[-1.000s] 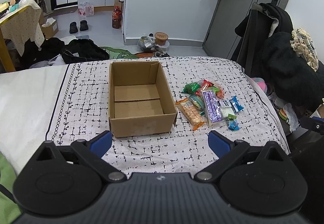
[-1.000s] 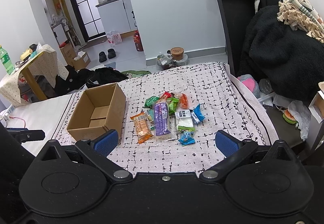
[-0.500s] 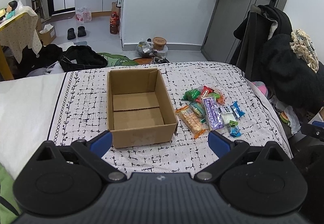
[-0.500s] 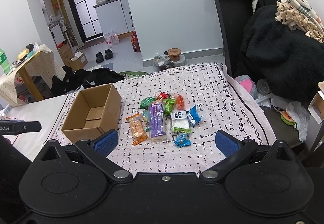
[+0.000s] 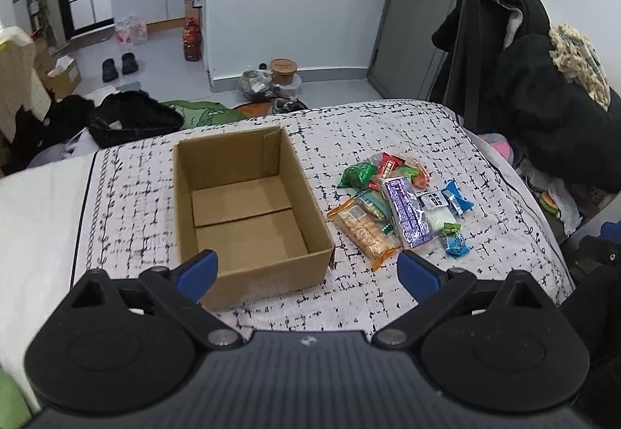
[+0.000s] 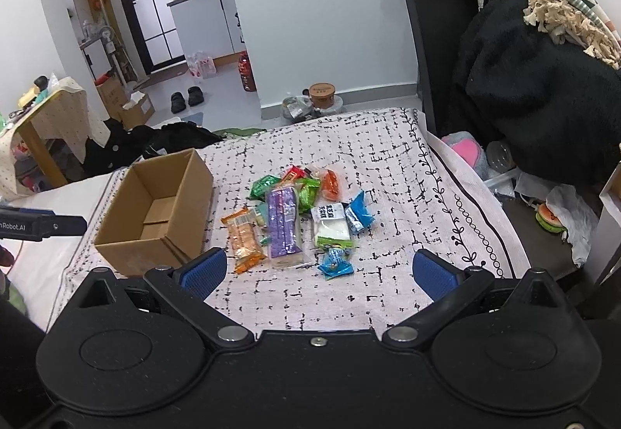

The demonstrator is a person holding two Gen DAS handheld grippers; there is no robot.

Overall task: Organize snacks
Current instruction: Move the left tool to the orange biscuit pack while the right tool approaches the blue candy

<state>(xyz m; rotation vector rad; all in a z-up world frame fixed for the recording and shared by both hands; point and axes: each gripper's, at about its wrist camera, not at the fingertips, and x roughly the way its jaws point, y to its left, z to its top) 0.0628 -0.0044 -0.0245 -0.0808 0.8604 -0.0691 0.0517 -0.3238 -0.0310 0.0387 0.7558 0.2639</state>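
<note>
Patterned bedcover [image 5: 388,126], nearer in both views than a second ago. Cardboard box [image 5: 248,211], empty, left of the snack pile [image 6: 299,215], closer than before. Left gripper [image 5: 306,270] and right gripper [image 6: 318,270]: both spread wide, holding nothing, short of the box and snacks.

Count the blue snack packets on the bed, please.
2. One blue packet lies at the right edge of the pile, beside the white packet. The other blue packet lies nearest the camera, just in front of the white one. More may hide under the pile.
</note>
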